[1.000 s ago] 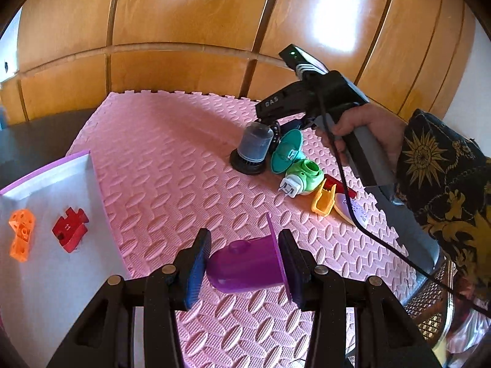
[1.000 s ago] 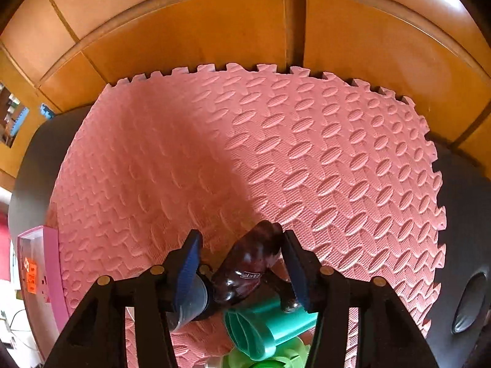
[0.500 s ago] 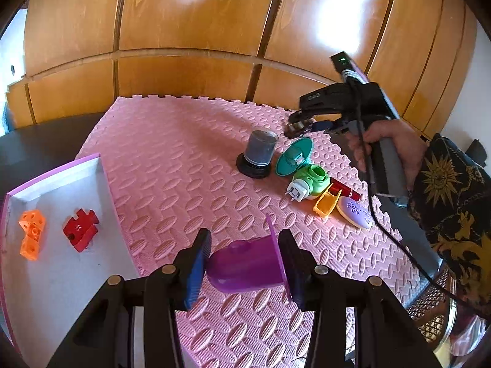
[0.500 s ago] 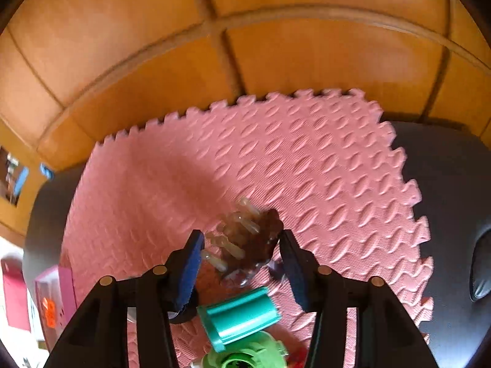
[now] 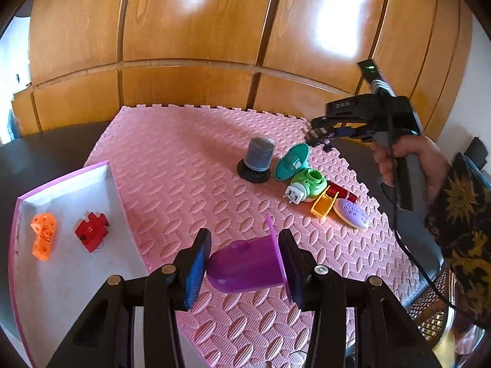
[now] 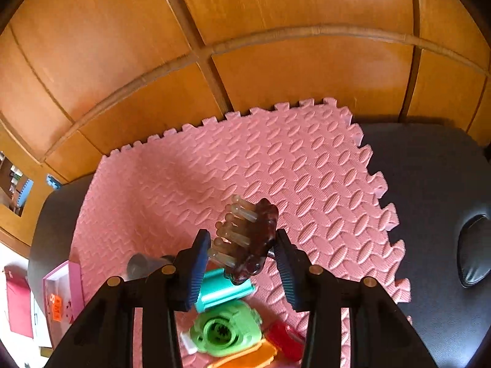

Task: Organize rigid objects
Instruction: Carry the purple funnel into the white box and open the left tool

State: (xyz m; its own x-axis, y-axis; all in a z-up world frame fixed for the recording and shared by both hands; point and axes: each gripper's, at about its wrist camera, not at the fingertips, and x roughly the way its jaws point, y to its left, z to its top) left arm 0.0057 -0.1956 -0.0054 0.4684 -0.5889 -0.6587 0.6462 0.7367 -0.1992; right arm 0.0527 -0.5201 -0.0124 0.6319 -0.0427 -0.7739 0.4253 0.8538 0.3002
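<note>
In the left wrist view, the left gripper (image 5: 244, 265) is clamped on a purple cup (image 5: 245, 262) lying sideways between its pads, raised over the pink foam mat (image 5: 184, 171) beside the purple-edged tray (image 5: 112, 181). The right gripper (image 5: 317, 132) is seen above a cluster of toys, its grip unclear from here.

In the right wrist view, the right gripper (image 6: 242, 263) is narrowed onto a brown hair claw clip (image 6: 248, 239), pinched between both pads and lifted off the mat
</note>
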